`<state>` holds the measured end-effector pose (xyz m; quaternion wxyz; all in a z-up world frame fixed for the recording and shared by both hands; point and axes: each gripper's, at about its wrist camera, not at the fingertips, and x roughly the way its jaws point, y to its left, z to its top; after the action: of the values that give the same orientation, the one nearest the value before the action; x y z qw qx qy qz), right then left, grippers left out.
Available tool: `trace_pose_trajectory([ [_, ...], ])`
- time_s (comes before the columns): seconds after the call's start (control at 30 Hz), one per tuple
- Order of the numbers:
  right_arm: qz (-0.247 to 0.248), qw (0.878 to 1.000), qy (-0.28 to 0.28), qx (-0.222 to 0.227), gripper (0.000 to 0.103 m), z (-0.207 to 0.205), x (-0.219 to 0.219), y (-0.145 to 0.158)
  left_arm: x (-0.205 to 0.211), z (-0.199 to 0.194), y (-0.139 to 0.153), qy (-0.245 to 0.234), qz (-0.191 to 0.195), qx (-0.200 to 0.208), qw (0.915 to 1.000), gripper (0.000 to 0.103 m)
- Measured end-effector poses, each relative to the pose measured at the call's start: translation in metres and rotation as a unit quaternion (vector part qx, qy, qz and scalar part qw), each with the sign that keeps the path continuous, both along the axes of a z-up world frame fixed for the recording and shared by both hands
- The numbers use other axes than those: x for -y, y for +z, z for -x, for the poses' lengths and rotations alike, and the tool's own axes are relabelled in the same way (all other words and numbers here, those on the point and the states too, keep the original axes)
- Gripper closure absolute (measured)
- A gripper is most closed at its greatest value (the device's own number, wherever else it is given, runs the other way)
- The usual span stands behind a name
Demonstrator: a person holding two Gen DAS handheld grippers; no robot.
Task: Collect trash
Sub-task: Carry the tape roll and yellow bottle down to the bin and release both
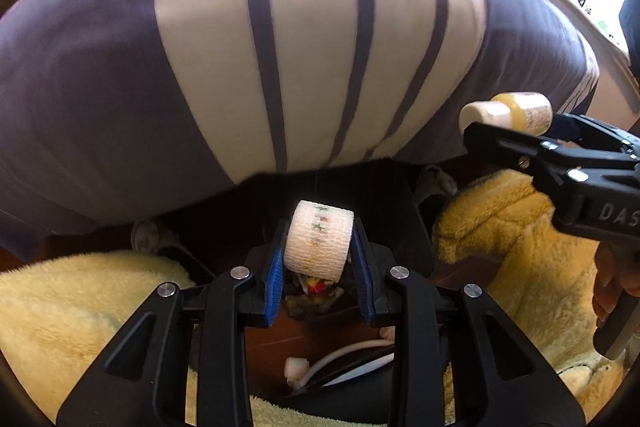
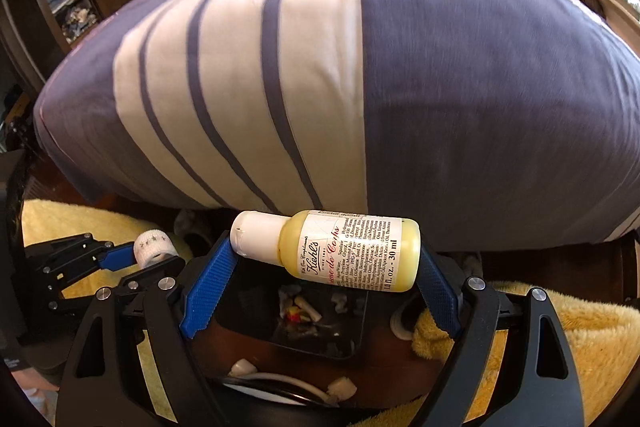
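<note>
My left gripper is shut on a white bandage roll with small coloured stars, held above a black bin. The roll also shows in the right wrist view. My right gripper is shut on a small yellow lotion bottle with a white cap, gripped end to end and lying sideways. The bottle also shows in the left wrist view. The black bin below holds several scraps of trash.
A bed with a grey and white striped cover fills the space ahead, also in the right wrist view. A yellow fluffy rug lies on both sides of the bin. White cables and plugs lie near the bin.
</note>
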<state>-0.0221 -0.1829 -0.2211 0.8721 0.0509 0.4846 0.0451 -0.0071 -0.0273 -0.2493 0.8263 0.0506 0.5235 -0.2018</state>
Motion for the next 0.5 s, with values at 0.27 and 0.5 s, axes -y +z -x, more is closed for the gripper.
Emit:
trace_pose_trajectory([
  [0.27,-0.014,0.999,-0.008,-0.048,0.017,-0.008,0.002,-0.031,0.007,-0.009,-0.035,-0.011,-0.007,-0.052,0.9986,0.074],
  [0.5,-0.028,0.995,-0.004,-0.091,0.017,-0.019,-0.002,-0.056,0.014,-0.01,-0.057,-0.021,-0.011,-0.086,0.996,0.074],
])
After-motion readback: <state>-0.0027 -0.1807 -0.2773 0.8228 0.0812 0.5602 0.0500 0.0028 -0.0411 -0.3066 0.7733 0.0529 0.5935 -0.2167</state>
